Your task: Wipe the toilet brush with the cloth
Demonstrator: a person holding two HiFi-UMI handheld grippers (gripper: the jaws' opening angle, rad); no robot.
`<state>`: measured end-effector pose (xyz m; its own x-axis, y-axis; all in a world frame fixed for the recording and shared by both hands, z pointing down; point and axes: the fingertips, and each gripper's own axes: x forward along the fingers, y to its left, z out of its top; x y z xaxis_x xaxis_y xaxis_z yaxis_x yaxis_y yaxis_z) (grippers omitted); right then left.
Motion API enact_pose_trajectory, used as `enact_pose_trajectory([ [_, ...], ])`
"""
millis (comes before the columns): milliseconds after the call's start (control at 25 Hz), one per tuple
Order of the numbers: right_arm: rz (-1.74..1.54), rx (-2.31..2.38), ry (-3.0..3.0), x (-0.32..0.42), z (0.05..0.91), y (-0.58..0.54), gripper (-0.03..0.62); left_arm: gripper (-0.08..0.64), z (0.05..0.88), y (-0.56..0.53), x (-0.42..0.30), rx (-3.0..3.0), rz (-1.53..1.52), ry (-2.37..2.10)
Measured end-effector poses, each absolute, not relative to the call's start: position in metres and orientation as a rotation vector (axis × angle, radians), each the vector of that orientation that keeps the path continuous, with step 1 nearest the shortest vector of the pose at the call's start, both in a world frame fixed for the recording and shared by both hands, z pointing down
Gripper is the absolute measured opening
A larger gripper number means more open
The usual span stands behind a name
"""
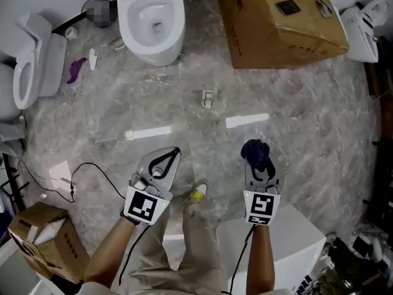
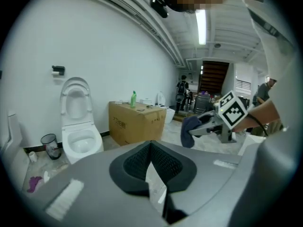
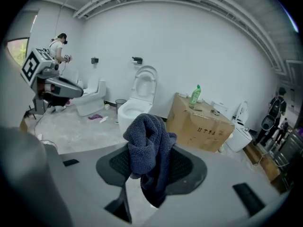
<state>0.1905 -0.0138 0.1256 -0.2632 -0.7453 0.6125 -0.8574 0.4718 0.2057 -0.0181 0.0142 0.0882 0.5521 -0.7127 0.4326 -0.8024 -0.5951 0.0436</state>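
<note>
Holding the cloth ready, with no brush in hand yet.

Clamps a bunched dark blue cloth (image 3: 147, 145) in the right hand-held gripper (image 1: 258, 163); carries the left hand-held gripper (image 1: 174, 152) empty, tips closed together, above the floor (image 1: 295, 103) and well apart from the toilet (image 1: 151, 17). Cannot pick out a toilet brush for certain in any view. Likely best to open the left jaws, take the brush by its handle, and wipe with a loose fold rather than the tight wad.

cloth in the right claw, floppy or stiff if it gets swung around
Likely floppy: the cloth slumps in folds at the right claw. Probably light, since it hangs bunched from one pinch. Its looped weave should grip, not slip.
</note>
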Motion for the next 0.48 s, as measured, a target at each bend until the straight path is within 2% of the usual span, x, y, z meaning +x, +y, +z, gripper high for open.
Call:
enact_pose_trajectory([
  [280,0.098,1.403,-2.066,0.162,0.311,-0.073,0.179,0.000,0.269,-0.034,-0.020,2.573,0.403,-1.330],
  [480,0.125,1.514,-2.044,0.182,0.418,-0.114,0.178,0.000,0.362,-0.062,-0.026,2.644,0.392,-1.358],
])
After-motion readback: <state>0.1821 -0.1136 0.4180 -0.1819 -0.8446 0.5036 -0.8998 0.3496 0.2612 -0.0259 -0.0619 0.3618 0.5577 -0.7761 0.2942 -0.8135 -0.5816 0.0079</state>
